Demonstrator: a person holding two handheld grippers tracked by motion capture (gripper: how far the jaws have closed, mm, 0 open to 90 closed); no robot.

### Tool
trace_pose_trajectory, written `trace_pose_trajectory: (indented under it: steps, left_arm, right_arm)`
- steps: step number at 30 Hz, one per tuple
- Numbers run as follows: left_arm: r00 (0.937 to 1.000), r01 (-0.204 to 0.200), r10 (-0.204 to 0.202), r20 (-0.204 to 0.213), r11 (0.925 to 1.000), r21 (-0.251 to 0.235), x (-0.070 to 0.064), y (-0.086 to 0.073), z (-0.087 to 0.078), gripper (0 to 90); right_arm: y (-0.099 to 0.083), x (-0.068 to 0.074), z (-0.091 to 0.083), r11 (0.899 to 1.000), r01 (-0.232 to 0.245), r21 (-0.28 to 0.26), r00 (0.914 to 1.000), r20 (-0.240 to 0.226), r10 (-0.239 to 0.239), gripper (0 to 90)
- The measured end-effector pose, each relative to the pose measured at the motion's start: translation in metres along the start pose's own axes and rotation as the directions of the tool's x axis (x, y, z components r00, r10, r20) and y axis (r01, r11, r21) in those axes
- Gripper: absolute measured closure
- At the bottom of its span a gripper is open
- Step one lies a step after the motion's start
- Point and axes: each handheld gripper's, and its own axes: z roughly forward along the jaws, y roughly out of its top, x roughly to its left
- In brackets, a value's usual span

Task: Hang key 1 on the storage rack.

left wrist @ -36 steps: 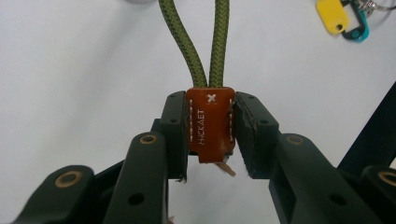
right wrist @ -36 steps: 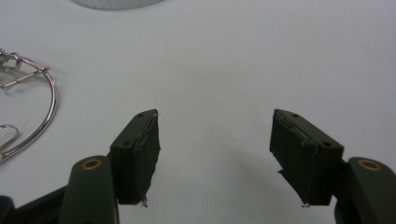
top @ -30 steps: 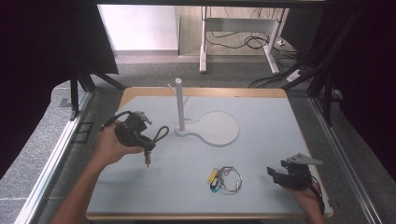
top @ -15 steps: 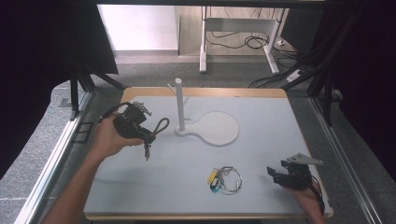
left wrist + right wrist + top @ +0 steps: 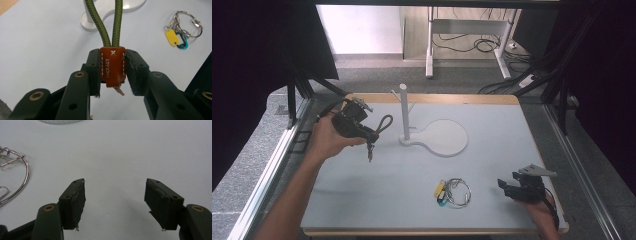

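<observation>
My left gripper (image 5: 362, 131) (image 5: 112, 68) is shut on the brown leather tab (image 5: 112, 65) of a green cord loop keychain (image 5: 385, 122), held above the table left of the white stand. A small dark piece (image 5: 370, 150) hangs below it. The stand has an upright post (image 5: 404, 111) on a round white base (image 5: 444, 137). A key ring with yellow and teal tags (image 5: 451, 192) (image 5: 178, 40) lies at the front middle of the table. My right gripper (image 5: 511, 189) (image 5: 114, 200) rests open near the front right, its jaws wide apart over bare table, with the metal ring (image 5: 15, 175) to its left.
The grey table (image 5: 492, 165) has wooden edges; metal rails run along both sides. Cables and desk legs lie on the floor beyond the far edge. Bare table stretches between the stand and the right gripper.
My left gripper has moved away from me and a little right with the cord keychain, nearer the stand's post. The right gripper has stayed put.
</observation>
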Motion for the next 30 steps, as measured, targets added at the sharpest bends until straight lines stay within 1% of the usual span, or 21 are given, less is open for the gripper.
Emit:
trace_pose_trajectory:
  steps: [4, 5, 11, 12, 13, 15, 17, 23, 30]
  left_arm:
    - [1.0, 0.003, -0.003, 0.0, 1.0, -0.009, 0.002, 0.003, -0.004, 66.6]
    - [1.0, 0.004, -0.005, -0.006, 0.9999, -0.013, 0.003, 0.005, -0.006, 66.6]
    - [0.9998, 0.012, -0.013, -0.012, 0.9996, -0.027, 0.007, 0.01, -0.01, 66.6]
    - [0.9999, 0.01, -0.01, -0.014, 0.9997, -0.024, 0.008, 0.011, -0.011, 66.6]
    - [0.9998, 0.015, -0.015, -0.013, 0.9994, -0.032, 0.008, 0.012, -0.012, 66.6]
    - [0.9998, 0.015, -0.015, -0.016, 0.9993, -0.035, 0.009, 0.013, -0.012, 66.6]
    - [0.9997, 0.02, -0.021, -0.01, 0.9989, -0.043, 0.01, 0.015, -0.013, 66.6]
    - [0.9998, 0.019, -0.02, -0.007, 0.9988, -0.044, 0.011, 0.019, -0.013, 66.6]
    - [0.9992, 0.04, -0.041, -0.003, 0.9979, -0.051, 0.016, 0.022, -0.012, 66.6]
  right_arm:
    - [0.0, 0.0, 0.001, 1.0, 0.001, 0.003, 1.0, 0.001, -0.001, 33.3]
    - [0.0, 0.0, 0.001, 1.0, 0.001, 0.005, 1.0, 0.001, -0.001, 33.4]
    - [-0.001, 0.0, 0.002, 1.0, 0.0, 0.005, 1.0, 0.001, 0.0, 33.3]
    - [-0.001, -0.001, 0.002, 1.0, 0.0, 0.006, 1.0, 0.0, 0.0, 33.3]
    - [-0.001, -0.002, 0.002, 1.0, -0.002, 0.003, 1.0, 0.002, 0.002, 33.3]
    - [-0.001, -0.003, 0.001, 1.0, -0.006, 0.003, 1.0, 0.002, 0.006, 33.3]
    - [-0.001, -0.003, 0.002, 1.0, -0.006, 0.003, 1.0, 0.003, 0.006, 33.3]
    - [0.0, -0.002, 0.001, 1.0, -0.006, 0.0, 1.0, 0.007, 0.006, 33.3]
    - [0.0, -0.003, 0.001, 1.0, -0.007, -0.001, 0.9999, 0.01, 0.007, 33.0]
